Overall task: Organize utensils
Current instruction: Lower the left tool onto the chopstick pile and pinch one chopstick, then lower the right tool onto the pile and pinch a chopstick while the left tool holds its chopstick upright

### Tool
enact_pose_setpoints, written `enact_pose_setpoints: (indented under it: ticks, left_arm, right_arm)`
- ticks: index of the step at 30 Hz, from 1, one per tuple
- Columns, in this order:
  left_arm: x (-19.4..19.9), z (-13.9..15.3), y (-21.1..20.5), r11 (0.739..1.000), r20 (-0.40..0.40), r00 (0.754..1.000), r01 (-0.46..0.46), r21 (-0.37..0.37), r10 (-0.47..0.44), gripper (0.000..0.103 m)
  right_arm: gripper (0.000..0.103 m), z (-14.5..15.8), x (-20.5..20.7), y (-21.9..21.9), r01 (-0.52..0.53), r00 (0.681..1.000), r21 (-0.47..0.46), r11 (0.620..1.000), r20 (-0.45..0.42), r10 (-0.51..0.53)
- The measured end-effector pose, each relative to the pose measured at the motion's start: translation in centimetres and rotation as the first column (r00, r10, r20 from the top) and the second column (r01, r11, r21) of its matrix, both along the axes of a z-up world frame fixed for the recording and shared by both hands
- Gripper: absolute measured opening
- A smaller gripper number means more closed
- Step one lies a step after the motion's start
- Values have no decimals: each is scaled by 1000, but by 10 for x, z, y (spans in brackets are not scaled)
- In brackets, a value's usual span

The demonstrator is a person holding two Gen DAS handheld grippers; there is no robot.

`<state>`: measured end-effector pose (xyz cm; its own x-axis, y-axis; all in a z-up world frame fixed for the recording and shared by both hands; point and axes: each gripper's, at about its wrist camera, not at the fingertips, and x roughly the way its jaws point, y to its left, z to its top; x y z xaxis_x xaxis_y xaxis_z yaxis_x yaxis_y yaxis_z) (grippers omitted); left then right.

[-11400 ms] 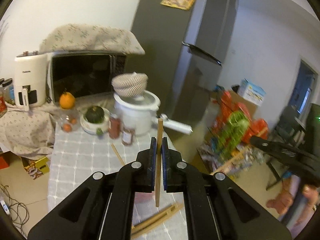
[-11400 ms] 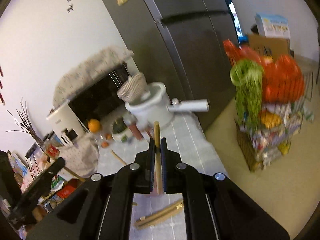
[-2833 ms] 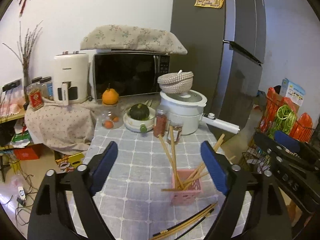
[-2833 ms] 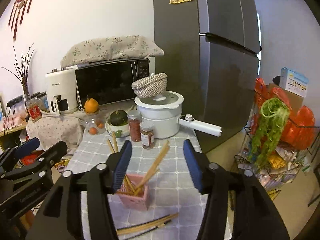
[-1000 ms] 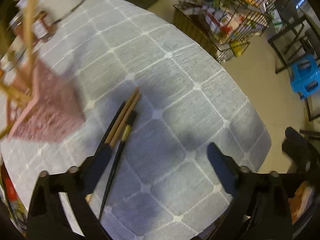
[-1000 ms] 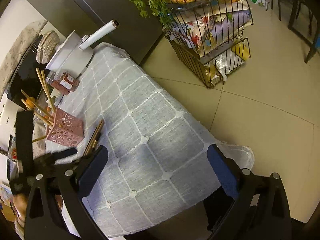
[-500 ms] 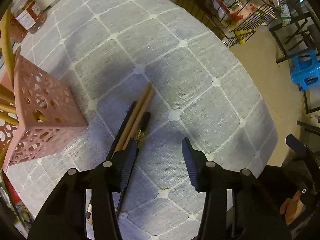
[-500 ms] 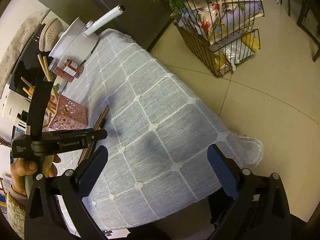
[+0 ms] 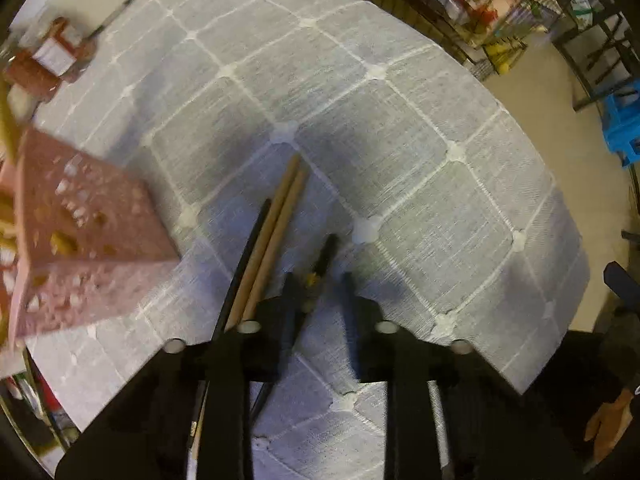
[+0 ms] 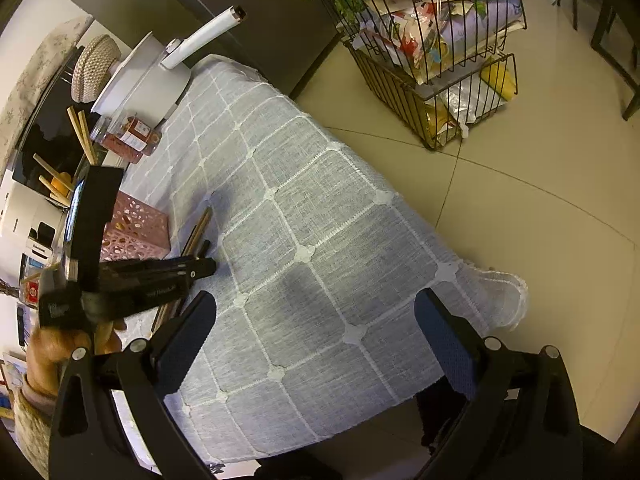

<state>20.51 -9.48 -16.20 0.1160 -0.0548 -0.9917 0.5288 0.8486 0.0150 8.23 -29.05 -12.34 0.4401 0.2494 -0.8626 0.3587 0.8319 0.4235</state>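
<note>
Left gripper [image 9: 318,280] points straight down over the grey tablecloth [image 9: 400,140], jaws closing around the black chopstick [image 9: 322,258], pads not yet pressing; wooden chopsticks [image 9: 276,224] lie just left, beside the pink holder [image 9: 80,240]; right gripper [image 10: 316,328] wide open, empty.

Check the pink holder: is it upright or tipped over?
Upright. In the right wrist view the pink holder stands on the tablecloth with wooden chopsticks sticking up out of its top.

grey white-gridded tablecloth [image 9: 400,128], pink perforated holder [image 9: 80,240], tan chopsticks [image 9: 276,224], black chopstick [image 9: 324,254]
</note>
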Motion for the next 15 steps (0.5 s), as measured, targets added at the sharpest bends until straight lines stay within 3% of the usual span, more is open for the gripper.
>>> enact_pose_setpoints:
  ticks: [6,12,14,15]
  left_arm:
    - [-37,14,51,988,48,993,-99,-120,105,6]
    - [-91,67,114,955,130,973,-153,-255,191,6]
    - [-105,81,133,931,155,958,-184,-315,242,6]
    - [-108,85,141,917,169,946,-207,-342,277,6]
  right_arm:
    - [97,-4,15,17,-42,999,-28,999,-36,41]
    - [95,-1,63,57,-104,992,-3,995,-66,103]
    - [77,-6,84,68,-99,988,36,994,-112,103]
    - [64,-12,95,73,-94,984,60,994,-147,102]
